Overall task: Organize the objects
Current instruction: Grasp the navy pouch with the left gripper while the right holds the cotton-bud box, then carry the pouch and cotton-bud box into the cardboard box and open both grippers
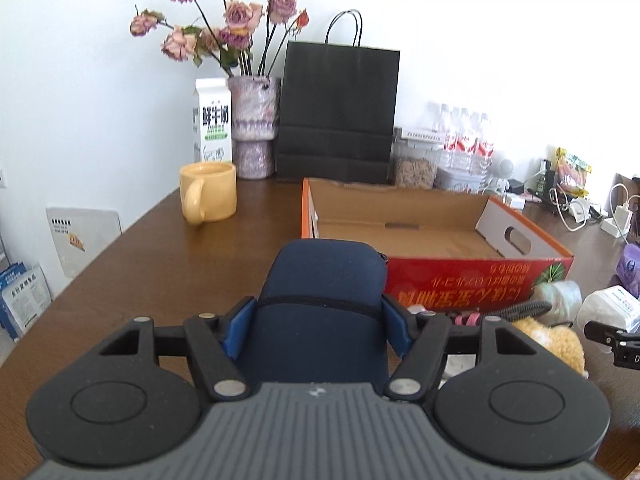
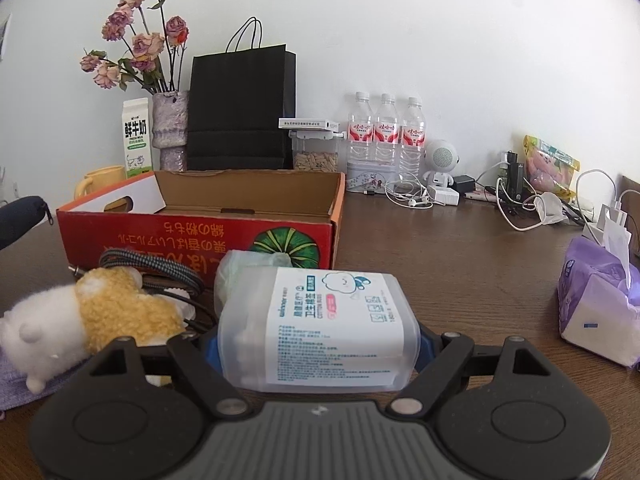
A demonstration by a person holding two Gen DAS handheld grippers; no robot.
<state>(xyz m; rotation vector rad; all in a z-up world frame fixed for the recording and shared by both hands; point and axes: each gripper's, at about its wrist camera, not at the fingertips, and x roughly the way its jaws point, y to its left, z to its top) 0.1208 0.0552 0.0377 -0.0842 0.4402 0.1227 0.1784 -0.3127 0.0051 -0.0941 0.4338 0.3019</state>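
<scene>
My left gripper is shut on a navy zippered case, held just before the near wall of the open red and orange cardboard box. My right gripper is shut on a clear plastic box of cotton swabs with a white label, held in front of the same cardboard box. The box looks empty inside. A yellow and white plush toy and a braided cable lie left of the right gripper. The navy case shows at the far left of the right wrist view.
On the brown table stand a yellow mug, milk carton, flower vase, black paper bag and water bottles. A purple tissue pack, chargers and cables lie right.
</scene>
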